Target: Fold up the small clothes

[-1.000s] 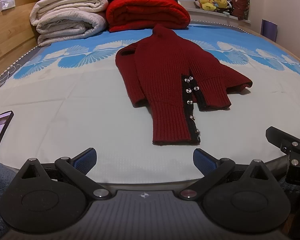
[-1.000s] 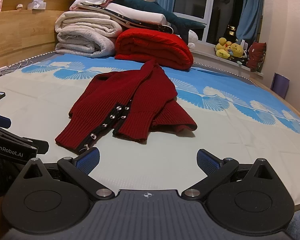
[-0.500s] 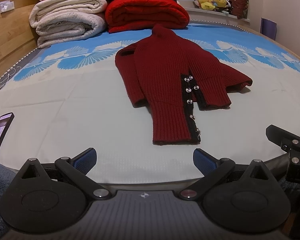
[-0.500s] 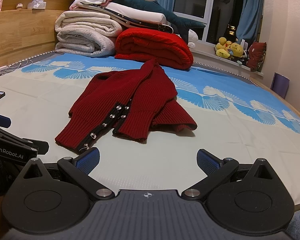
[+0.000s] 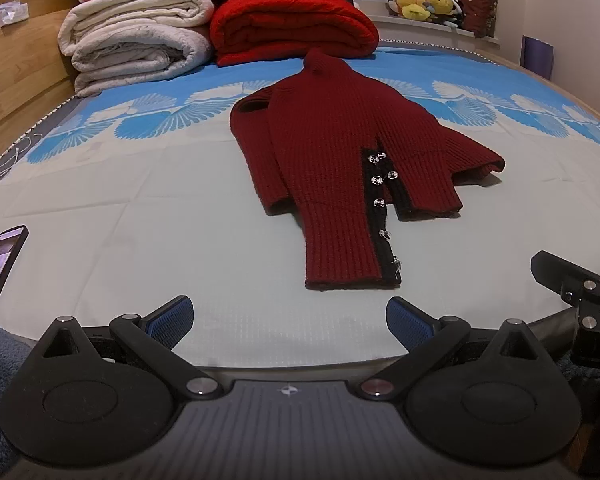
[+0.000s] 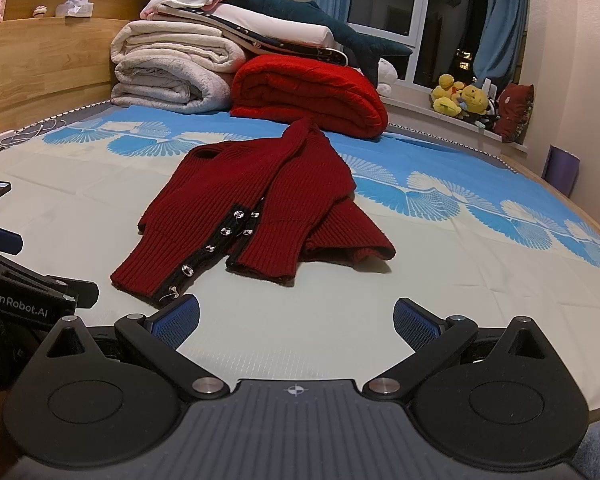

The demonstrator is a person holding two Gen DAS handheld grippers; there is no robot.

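A small dark red knitted cardigan (image 5: 340, 160) with a black button band lies loosely on the bed, partly spread, one sleeve bunched at its right. It also shows in the right wrist view (image 6: 268, 208). My left gripper (image 5: 288, 320) is open and empty at the bed's near edge, just short of the cardigan's hem. My right gripper (image 6: 296, 320) is open and empty, its left fingertip (image 6: 178, 318) close to the hem corner. Each gripper's body shows at the other view's edge.
Folded white blankets (image 5: 136, 48) and a red blanket (image 5: 296, 24) are stacked at the far end by the wooden headboard (image 5: 16, 80). A phone (image 5: 0, 268) lies on the bed at the left. Plush toys (image 6: 456, 100) sit on the windowsill.
The left gripper has drifted slightly, shifting its view a little. The cardigan and the right gripper have not moved.
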